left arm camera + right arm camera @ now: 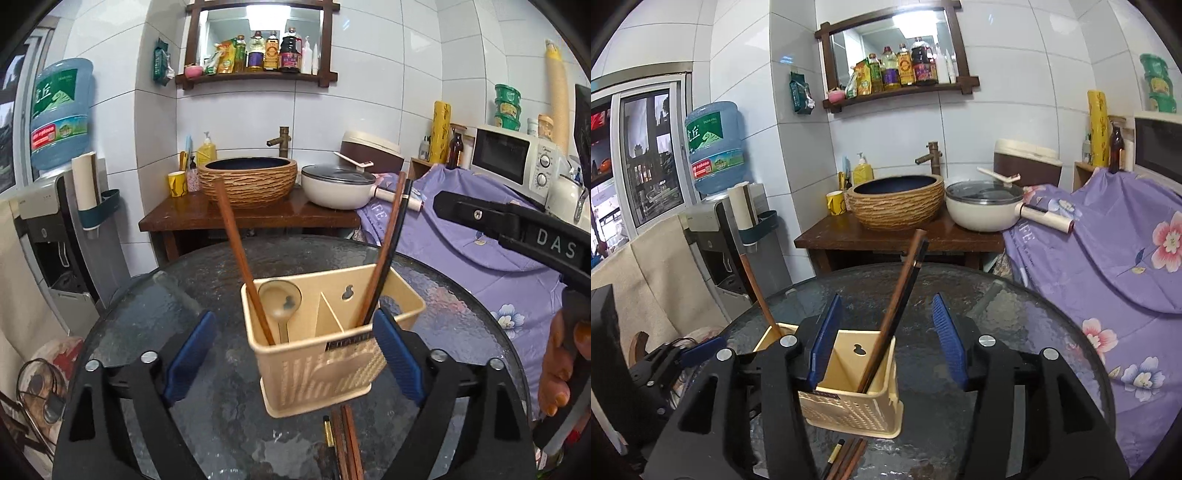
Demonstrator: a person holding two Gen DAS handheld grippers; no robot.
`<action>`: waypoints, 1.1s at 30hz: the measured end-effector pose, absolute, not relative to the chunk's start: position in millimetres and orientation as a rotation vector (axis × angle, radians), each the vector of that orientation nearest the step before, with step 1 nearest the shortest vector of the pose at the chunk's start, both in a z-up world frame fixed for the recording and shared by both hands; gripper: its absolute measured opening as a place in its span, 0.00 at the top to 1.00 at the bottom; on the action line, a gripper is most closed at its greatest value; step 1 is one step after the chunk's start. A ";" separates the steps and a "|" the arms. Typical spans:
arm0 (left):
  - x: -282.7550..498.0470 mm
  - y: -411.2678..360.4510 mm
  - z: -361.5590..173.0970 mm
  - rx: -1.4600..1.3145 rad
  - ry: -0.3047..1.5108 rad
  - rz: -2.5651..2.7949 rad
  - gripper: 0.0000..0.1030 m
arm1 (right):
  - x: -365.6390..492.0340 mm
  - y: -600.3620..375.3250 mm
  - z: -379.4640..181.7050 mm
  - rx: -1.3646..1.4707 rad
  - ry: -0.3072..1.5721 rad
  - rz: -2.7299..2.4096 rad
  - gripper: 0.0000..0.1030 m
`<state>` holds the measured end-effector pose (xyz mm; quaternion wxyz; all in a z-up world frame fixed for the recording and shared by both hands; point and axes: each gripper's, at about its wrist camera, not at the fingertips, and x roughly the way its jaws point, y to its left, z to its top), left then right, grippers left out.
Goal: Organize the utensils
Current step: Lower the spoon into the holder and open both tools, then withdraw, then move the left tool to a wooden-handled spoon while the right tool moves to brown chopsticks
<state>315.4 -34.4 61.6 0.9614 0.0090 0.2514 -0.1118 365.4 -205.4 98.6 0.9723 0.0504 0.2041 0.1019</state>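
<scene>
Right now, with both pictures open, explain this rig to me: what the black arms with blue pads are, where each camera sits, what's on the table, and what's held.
A person holds two hand-held grippers, each with a fisheye camera looking along its fingers. One picture comes from the left gripper, the other from the right gripper. The blue strips are finger pads.

On the dark glass table stands a beige utensil holder. Its left compartment has a spoon and one brown chopstick; its right compartment has leaning chopsticks. More loose chopsticks lie in front.

Both grippers are open, holding nothing.
</scene>
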 end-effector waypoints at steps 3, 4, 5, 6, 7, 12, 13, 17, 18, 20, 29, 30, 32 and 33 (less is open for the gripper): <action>298.4 -24.5 57.2 -0.007 0.507 -0.220 0.08 | 345.0 -204.4 97.4 0.069 0.391 0.210 0.36; 293.7 -21.4 55.5 -0.017 0.509 -0.221 0.07 | 337.6 -204.4 96.6 0.063 0.384 0.214 0.34; 288.1 -17.6 53.1 -0.028 0.513 -0.224 0.07 | 332.6 -204.3 95.9 0.056 0.382 0.218 0.32; 284.7 -14.6 50.9 -0.038 0.518 -0.226 0.07 | 325.7 -202.9 94.3 0.045 0.381 0.225 0.31; 281.5 -11.5 48.4 -0.045 0.524 -0.226 0.07 | 318.5 -200.9 92.1 0.034 0.381 0.234 0.29; 265.6 1.1 29.1 -0.040 0.548 -0.199 0.07 | 284.0 -187.7 68.4 -0.019 0.405 0.282 0.18; 262.4 3.3 23.6 -0.035 0.554 -0.189 0.07 | 280.8 -187.2 63.1 -0.023 0.412 0.286 0.18; 253.8 9.1 5.3 -0.019 0.602 -0.186 0.07 | 267.3 -178.9 28.6 -0.061 0.472 0.285 0.18; 251.4 9.6 1.1 -0.014 0.615 -0.185 0.07 | 266.2 -177.6 18.3 -0.064 0.497 0.285 0.18; 245.4 11.4 -10.1 0.004 0.650 -0.161 0.07 | 265.3 -178.1 -0.4 -0.056 0.550 0.290 0.18; 222.3 19.7 -45.6 -0.009 0.748 -0.182 0.07 | 265.8 -177.4 -68.7 -0.030 0.741 0.256 0.18; 220.6 20.1 -47.6 -0.016 0.756 -0.190 0.07 | 265.2 -176.4 -71.9 -0.027 0.751 0.258 0.18; 215.7 19.3 -52.1 -0.018 0.766 -0.202 0.08 | 265.6 -171.8 -78.8 -0.023 0.777 0.273 0.18; 212.8 19.0 -54.5 -0.013 0.769 -0.203 0.08 | 265.7 -169.1 -81.2 -0.024 0.787 0.280 0.19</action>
